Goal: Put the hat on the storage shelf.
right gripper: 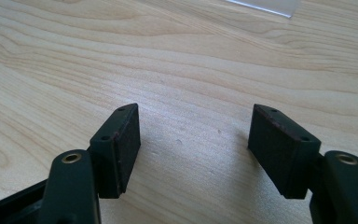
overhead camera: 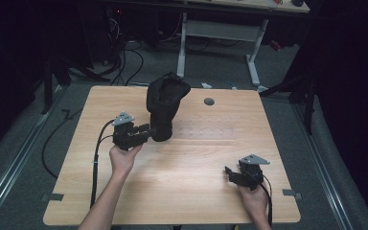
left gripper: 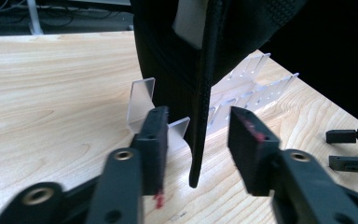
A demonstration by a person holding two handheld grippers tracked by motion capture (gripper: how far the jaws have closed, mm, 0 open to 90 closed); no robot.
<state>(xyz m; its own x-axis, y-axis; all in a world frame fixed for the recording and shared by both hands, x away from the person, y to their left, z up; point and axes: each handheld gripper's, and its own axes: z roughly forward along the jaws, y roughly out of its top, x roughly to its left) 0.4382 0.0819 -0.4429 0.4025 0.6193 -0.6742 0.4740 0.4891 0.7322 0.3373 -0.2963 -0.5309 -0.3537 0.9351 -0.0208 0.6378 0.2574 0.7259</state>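
Left gripper [left gripper: 193, 140] is held spread, a hanging edge of the upright black bag [overhead camera: 165, 108] between its pads, untouched. Right gripper [right gripper: 193, 140], also spread, rests well apart over bare table [overhead camera: 191, 163].

I see a light wooden counter [overhead camera: 187, 191] on grey carpet floor [overhead camera: 24, 158]. Beyond the counter stands a white-legged desk [overhead camera: 220, 28], black cables [overhead camera: 120, 62] pooled beside it; the surroundings lie dark.

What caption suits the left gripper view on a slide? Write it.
Left gripper open, its fingers flanking the black bag's hanging edge beside a clear rack.
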